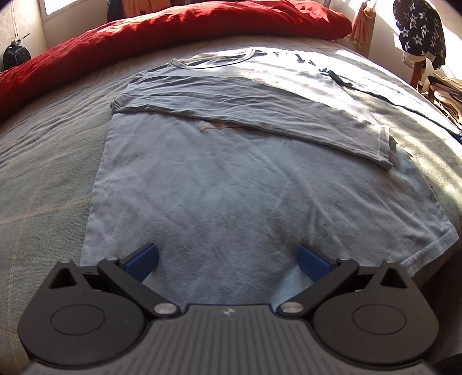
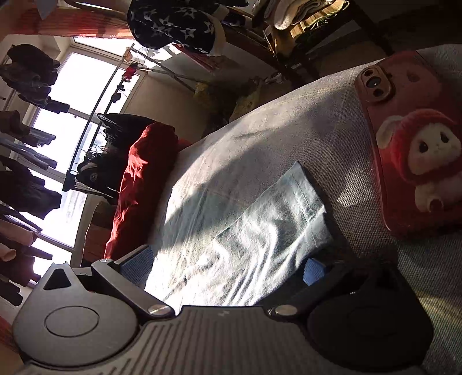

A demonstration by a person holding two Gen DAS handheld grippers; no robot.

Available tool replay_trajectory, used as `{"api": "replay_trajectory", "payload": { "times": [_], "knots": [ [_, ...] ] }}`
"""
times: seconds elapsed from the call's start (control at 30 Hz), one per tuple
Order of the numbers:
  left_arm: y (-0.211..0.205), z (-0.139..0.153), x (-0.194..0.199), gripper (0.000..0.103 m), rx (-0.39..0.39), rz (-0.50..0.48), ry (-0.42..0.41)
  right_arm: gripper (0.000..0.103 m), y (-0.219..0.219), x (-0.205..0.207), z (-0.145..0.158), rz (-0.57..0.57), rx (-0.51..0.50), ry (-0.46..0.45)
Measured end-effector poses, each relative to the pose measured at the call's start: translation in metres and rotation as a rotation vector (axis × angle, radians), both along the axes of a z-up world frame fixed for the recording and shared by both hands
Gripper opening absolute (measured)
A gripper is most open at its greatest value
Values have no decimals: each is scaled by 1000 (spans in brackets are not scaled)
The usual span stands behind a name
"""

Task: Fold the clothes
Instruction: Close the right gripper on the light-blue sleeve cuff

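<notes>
Across our grey bed (image 1: pixel 43 161) lies a pale blue T-shirt (image 1: pixel 231 187); our left hand-held gripper (image 1: pixel 228 261) and right hand-held gripper (image 2: pixel 223 266) both gape wide over it, holding nothing.

The bed (image 1: pixel 52 161) under my fingers wore a grey-green woven cover, creased and crossed by faint pale lines toward nine o'clock. Flat on it lay a light blue T-shirt (image 1: pixel 202 207), its hem nearest me and its upper part folded across from ten o'clock down toward three. A red duvet (image 1: pixel 161 26) was bunched along the far edge, from nine o'clock round to one. In my right view a phone in a red case (image 2: pixel 404 150) with a plush rabbit on it rested on the cover at two o'clock, just beside a sleeve (image 2: pixel 291 202) of the shirt, not touching.
</notes>
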State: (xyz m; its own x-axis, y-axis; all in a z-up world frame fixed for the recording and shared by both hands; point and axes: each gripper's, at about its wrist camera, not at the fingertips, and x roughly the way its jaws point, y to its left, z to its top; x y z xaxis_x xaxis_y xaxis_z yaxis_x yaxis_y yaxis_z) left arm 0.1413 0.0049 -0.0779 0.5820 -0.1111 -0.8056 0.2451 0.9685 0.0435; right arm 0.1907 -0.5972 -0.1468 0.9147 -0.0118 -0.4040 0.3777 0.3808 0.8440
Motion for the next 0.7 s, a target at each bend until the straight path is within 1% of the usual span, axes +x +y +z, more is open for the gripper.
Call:
{"api": "replay_trajectory", "payload": {
  "times": [0.1,0.23,0.37,0.57,0.63,0.67,0.7],
  "knots": [
    [1,0,-1,102,-8,1,-2,103,0,11,-2,-16,-3,-12],
    [4,-2,0,102,-20,-4,0,103,4,4,-5,19,-55,-40],
    [5,-3,1,102,-27,-6,-4,102,4,5,-2,47,-67,-6],
    [8,-3,-2,102,-37,-11,-14,85,12,4,2,31,-132,82],
    [10,-3,-2,102,-41,-13,-14,74,11,1,1,15,-134,97],
    [11,-3,-2,102,-43,-13,-15,70,10,-2,0,6,-128,100],
    [12,-3,-2,102,-46,-13,-15,62,8,-5,-2,-1,-120,102]
  ]
}}
